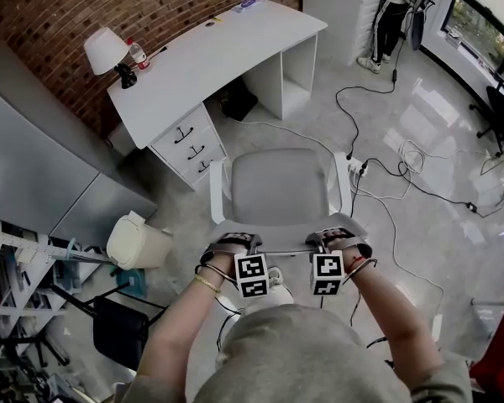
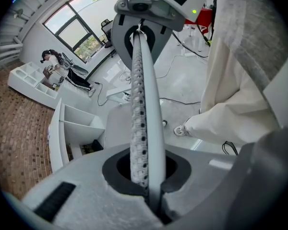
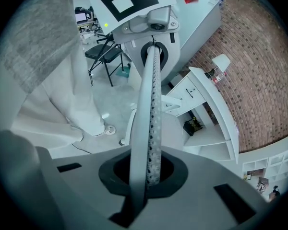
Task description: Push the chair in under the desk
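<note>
Left claw (image 1: 233, 243), right claw (image 1: 338, 240) — clamping chair (image 1: 277, 183)

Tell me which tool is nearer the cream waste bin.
Left. The left tool is at the end of the chair back beside the waste bin; the right tool is at the far end.

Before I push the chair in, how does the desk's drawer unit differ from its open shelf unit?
The drawer unit shows three closed fronts with dark handles; the shelf unit is open-faced. The drawer unit stands close to a front corner of the chair; the shelf unit stands farther off. Both are white and carry the same desktop, flanking the kneehole.
</note>
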Action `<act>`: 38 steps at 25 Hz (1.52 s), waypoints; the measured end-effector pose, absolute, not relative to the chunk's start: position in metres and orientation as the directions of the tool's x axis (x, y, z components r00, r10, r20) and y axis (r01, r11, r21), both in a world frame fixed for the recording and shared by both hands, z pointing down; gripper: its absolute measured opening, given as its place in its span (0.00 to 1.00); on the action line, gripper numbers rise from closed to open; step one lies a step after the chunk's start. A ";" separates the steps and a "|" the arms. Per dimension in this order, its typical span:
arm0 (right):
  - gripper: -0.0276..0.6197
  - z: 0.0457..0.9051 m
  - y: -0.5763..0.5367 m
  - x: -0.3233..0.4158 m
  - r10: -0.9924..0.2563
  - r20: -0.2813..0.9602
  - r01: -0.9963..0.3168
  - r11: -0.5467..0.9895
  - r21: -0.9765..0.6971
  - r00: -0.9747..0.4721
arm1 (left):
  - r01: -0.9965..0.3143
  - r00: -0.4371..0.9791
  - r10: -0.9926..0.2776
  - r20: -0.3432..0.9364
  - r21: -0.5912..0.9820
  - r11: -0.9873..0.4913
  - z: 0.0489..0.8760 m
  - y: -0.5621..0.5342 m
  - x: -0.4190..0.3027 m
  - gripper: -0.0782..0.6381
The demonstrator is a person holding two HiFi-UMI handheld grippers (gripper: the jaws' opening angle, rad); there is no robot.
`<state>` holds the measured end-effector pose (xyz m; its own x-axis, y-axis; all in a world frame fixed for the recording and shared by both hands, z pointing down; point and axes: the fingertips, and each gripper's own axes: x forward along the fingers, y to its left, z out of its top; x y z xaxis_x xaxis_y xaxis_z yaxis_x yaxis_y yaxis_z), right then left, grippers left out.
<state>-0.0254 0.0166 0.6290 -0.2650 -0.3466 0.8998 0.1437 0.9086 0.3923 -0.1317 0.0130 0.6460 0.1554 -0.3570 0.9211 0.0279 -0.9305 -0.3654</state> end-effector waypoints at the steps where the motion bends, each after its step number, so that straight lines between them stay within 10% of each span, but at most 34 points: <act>1: 0.06 0.629 0.013 -0.030 -0.350 0.898 0.141 0.908 0.396 -0.265 | 0.030 0.154 -0.356 0.922 -0.364 -0.931 0.646 0.009 -0.136 0.13; 38: 0.06 0.630 -0.117 -0.051 -0.359 0.900 0.125 0.909 0.397 -0.248 | 0.030 0.144 -0.372 0.917 -0.380 -0.925 0.647 -0.121 -0.159 0.13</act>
<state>-0.0511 -0.1166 0.6303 -0.2476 -0.3591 0.8998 0.1250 0.9092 0.3972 -0.1588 -0.1206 0.6467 0.1440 -0.3718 0.9171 0.0296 -0.9247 -0.3795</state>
